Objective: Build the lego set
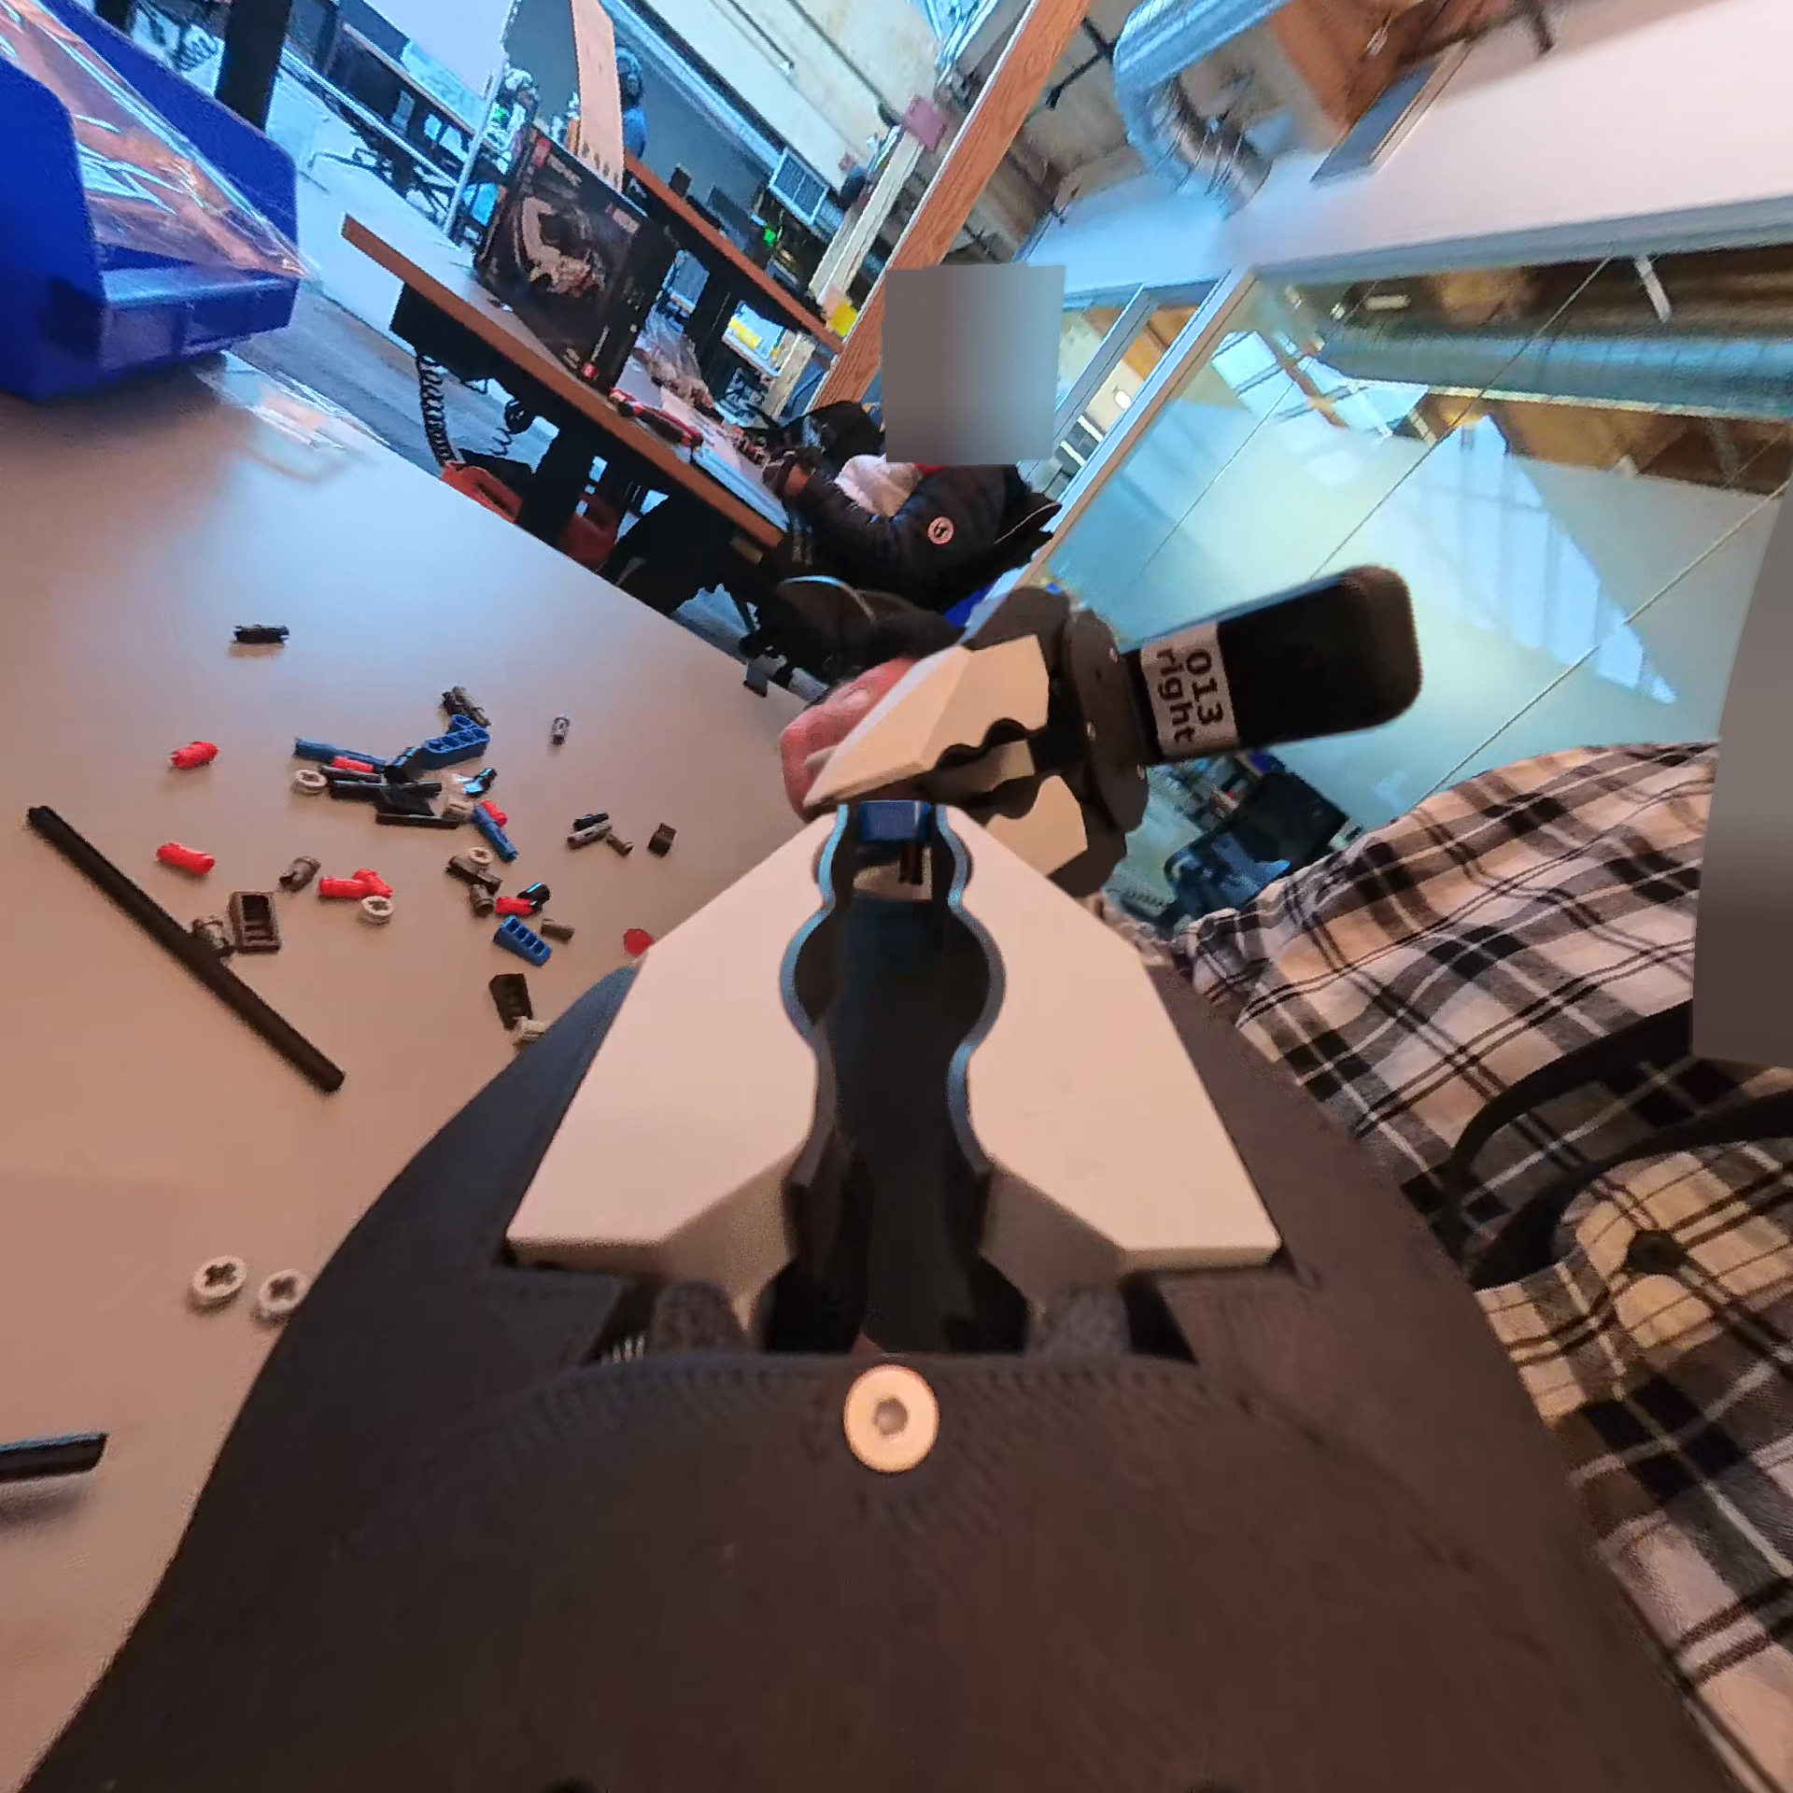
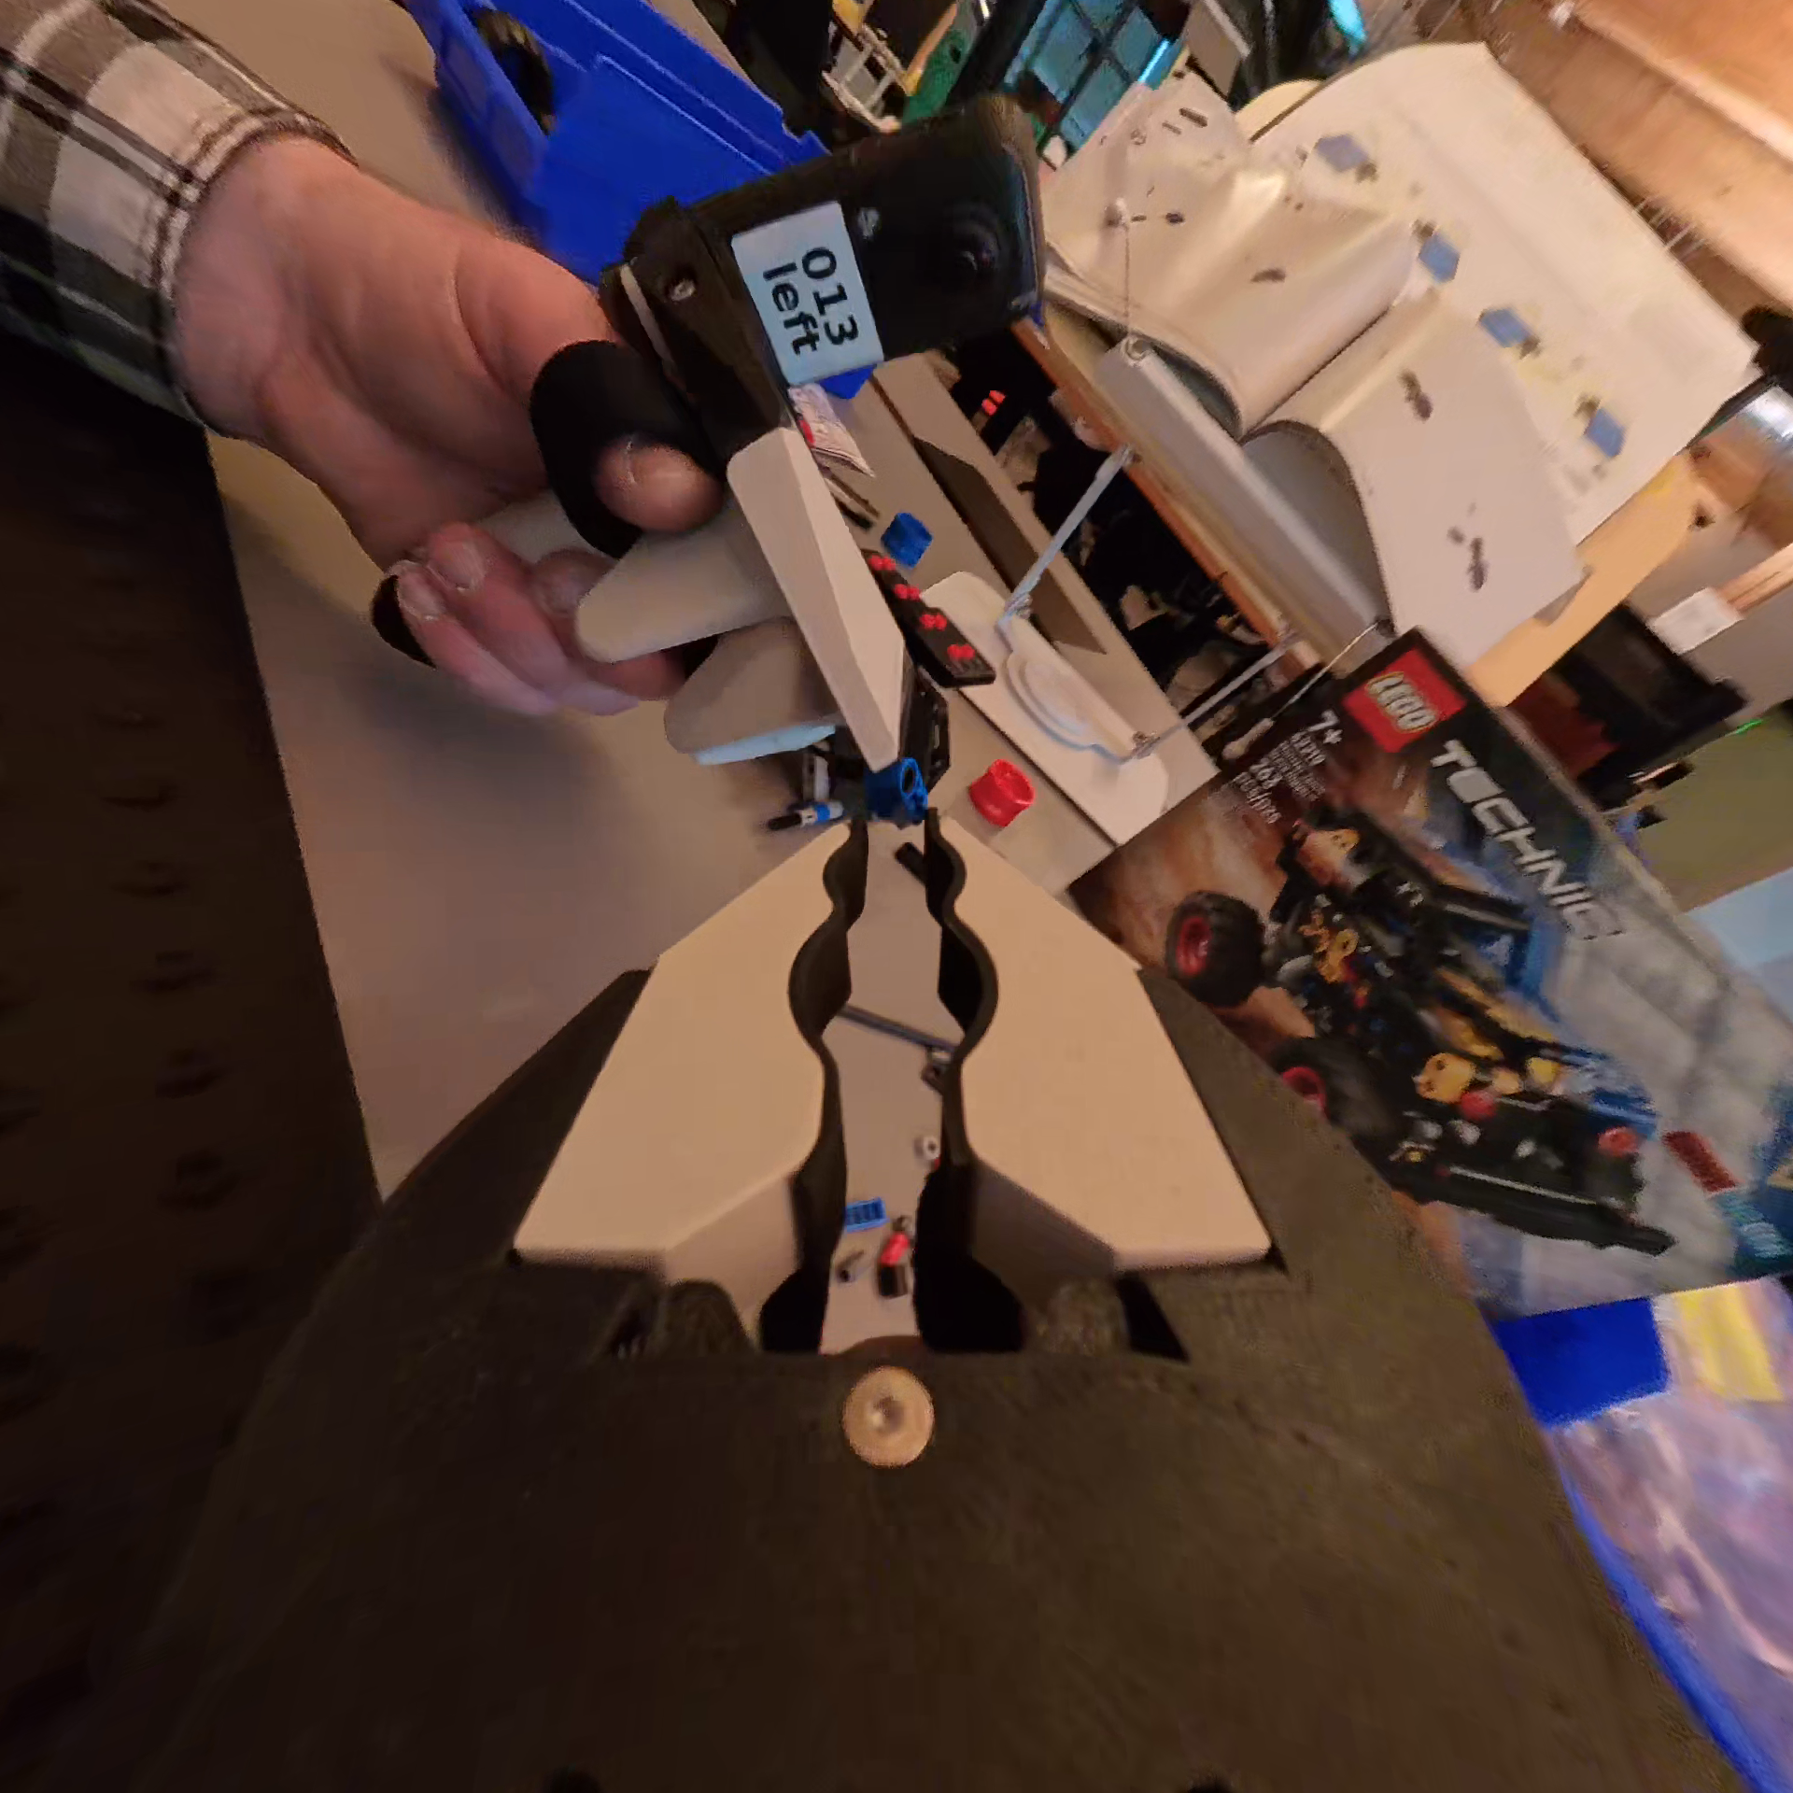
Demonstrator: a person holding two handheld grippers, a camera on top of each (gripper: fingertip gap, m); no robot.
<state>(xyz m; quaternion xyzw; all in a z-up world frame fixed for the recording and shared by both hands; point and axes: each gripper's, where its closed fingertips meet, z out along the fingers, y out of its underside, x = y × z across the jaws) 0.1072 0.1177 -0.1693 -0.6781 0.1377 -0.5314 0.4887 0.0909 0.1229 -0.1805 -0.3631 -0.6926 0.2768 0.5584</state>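
1. Two claws: the left claw (image 1: 888,825) and the right claw (image 2: 897,825)
2. One long black axle (image 1: 184,946) on the tabletop (image 1: 291,582)
3. Two light grey round bushings (image 1: 247,1286) side by side
4. One red wheel hub (image 2: 1001,791)
5. One boxed set carton (image 2: 1436,970)
6. One blue bin (image 1: 126,262)
7. Loose red pins (image 1: 192,754): about five

This looks like a shared workshop or lab. Long wood-edged worktables (image 1: 543,359) stand in rows beside a glass partition wall (image 1: 1358,505), under a silver exposed ventilation duct (image 1: 1174,87). A blue plastic storage bin (image 1: 146,243) sits nearby.
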